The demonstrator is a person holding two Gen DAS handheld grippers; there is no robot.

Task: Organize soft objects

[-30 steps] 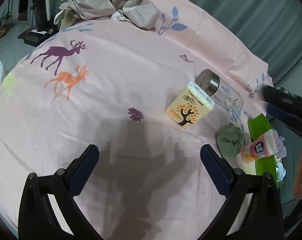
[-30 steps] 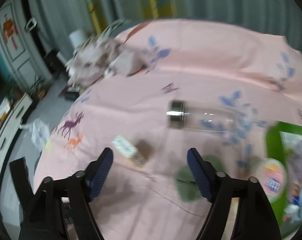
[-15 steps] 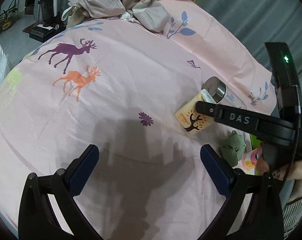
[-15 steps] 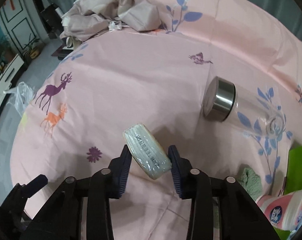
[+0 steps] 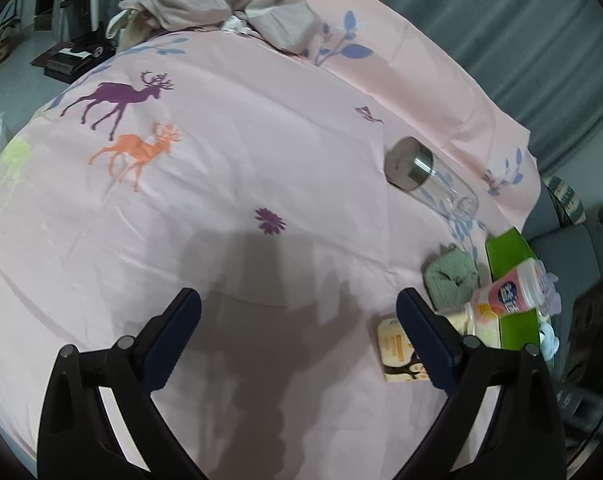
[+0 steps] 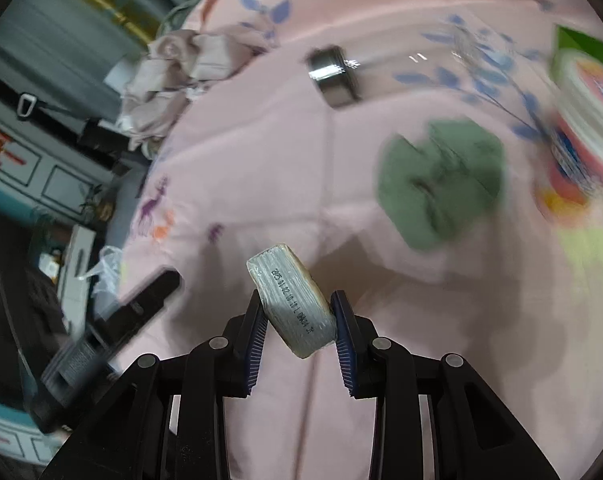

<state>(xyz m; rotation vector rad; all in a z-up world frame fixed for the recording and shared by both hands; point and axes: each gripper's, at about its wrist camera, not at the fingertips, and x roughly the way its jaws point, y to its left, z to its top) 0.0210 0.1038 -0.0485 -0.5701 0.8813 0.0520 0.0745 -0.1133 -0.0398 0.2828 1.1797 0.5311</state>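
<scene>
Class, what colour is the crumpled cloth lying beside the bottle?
The cloth is muted green, clearest in the left wrist view.

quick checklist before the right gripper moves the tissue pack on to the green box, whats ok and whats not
1. Grip: right gripper has both pads pressed on the tissue pack - ok.
2. Seating: the pack sits skewed between the pads, most of it sticking out ahead of them - not ok, could slip.
3. Left gripper is open with nothing between its fingers, over bare sheet - ok.
4. Green box: a pink-labelled pack already lies across it - room left cannot tell.
5. Path: green cloth lies on the sheet between the pack and the box - carry above it.
6. Glass bottle lies farther off on its side, away from that path - ok.
</scene>
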